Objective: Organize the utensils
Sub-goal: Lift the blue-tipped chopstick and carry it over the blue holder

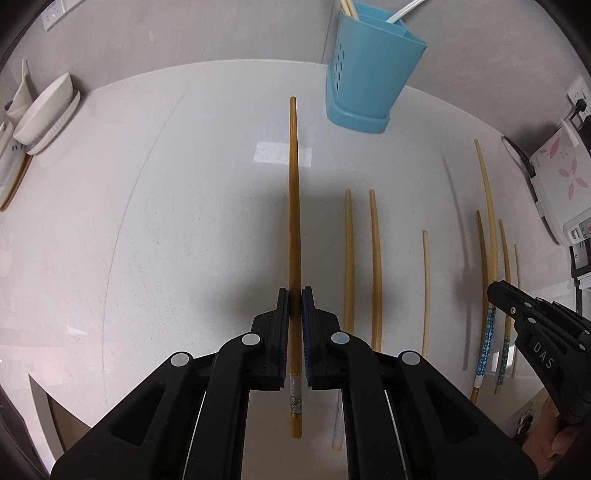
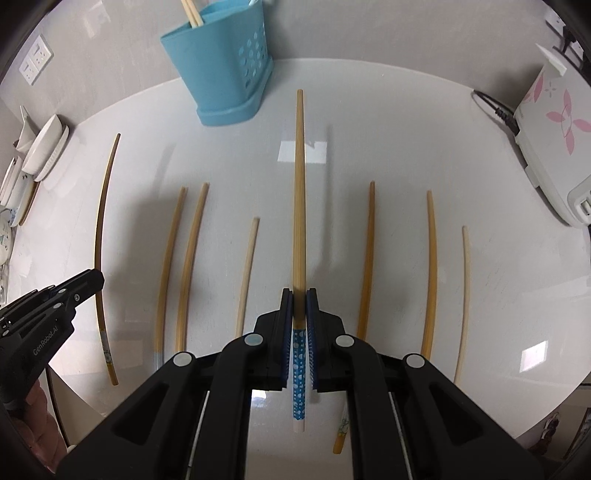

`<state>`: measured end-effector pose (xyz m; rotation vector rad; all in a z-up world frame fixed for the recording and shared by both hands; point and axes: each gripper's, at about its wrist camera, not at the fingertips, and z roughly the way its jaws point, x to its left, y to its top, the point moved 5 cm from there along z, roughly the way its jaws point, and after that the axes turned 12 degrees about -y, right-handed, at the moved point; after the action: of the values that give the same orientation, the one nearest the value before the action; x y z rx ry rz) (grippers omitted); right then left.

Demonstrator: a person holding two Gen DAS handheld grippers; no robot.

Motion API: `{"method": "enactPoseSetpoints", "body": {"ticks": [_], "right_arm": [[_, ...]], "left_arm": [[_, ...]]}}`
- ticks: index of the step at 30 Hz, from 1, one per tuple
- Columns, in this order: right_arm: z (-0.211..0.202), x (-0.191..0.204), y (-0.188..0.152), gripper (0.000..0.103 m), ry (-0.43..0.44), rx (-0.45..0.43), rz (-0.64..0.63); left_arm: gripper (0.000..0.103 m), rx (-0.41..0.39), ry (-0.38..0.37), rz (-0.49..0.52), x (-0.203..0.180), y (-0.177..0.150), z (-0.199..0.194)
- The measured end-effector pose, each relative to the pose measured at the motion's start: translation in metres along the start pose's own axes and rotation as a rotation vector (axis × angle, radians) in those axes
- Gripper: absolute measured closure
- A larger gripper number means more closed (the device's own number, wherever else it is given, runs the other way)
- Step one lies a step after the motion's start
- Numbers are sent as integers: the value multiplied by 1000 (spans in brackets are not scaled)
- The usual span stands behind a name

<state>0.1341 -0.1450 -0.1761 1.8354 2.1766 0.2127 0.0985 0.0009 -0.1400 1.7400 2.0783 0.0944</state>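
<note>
While the left tongs [image 1: 295,295] pinch a dark-amber chopstick [image 1: 294,206] near its decorated end, the right tongs [image 2: 300,295] clamp a chopstick with a blue dotted handle [image 2: 300,206]. Both sticks point ahead toward the blue holder [image 2: 221,70]. More loose chopsticks [image 2: 431,266] lie on the white counter [image 1: 147,206] beside each pair.

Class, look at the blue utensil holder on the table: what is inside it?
In the blue utensil holder, the tops of two wooden chopsticks stick out of one compartment; the left wrist view also shows a white handle in another. Its walls hide their lower ends and anything else inside.
</note>
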Motion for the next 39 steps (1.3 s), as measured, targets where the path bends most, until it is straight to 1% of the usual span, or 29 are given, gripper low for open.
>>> {"method": "enactPoseSetpoints", "body": {"ticks": [8,10,11,27,31,39], "right_arm": [[-15,-4,25,96,16,-63,24],[-21,-5,32,96,16,-86,27],[-24,-5,36,96,18,-95,30],[-65,-9,87,96,35,-241,65],[-74,-9,99,96,35,-274,68],[-89,-4,118,96,55,-337,74]], "left_arm": [[97,-66,-14,19,-9,20,-20],[97,-86,-16,23,-12,27,-25],[97,-92,-16,26,-16,33,-19],[97,-238,-45,45,-35,88,-54],[97,-284,-49,69,-44,99,-64],[97,-352,-83,84,-58,120,-80]]}}
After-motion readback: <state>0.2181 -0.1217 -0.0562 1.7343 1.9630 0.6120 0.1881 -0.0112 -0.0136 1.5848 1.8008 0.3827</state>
